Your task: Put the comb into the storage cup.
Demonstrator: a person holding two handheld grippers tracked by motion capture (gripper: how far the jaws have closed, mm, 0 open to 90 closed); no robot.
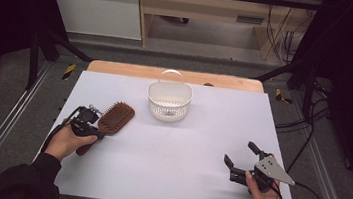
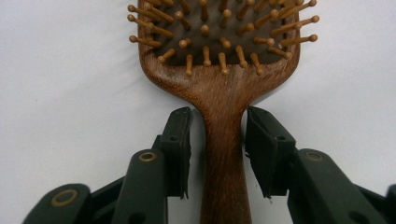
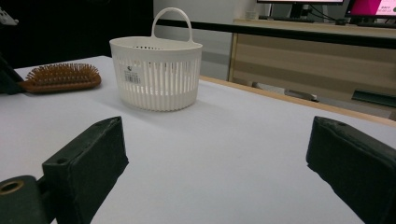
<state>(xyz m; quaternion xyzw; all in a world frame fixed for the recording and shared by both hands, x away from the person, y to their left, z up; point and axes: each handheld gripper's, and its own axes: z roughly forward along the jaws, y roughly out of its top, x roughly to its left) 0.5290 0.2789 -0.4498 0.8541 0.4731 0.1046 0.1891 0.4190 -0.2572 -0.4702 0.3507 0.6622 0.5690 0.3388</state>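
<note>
- One wooden hairbrush (image 2: 219, 93) lies flat on the white bench (image 1: 201, 132), bristles up, near the left edge, with its handle pointing back at my left hand.
- My left hand-held gripper (image 2: 218, 144) has a jaw on each side of the thin neck of the handle. The jaws are open, with a small gap on both sides, so the pads do not squeeze the wood yet.
- I think the next step is to pinch the handle and lift the brush.
- What could go wrong: the handle is smooth and round, so it might slip or roll between the pads if I grip too softly.
- The head is heavy and far from the grip, so the brush could tip down when I lift it.
- A white basket (image 1: 169, 100) with a handle stands upright farther back, near the middle of the bench, well apart from the brush. If I swing the brush there too low, the head could bump the rim and push the basket over.
- My right hand-held gripper (image 1: 244, 161) rests near the right front, jaws wide open, holding nothing.
</note>
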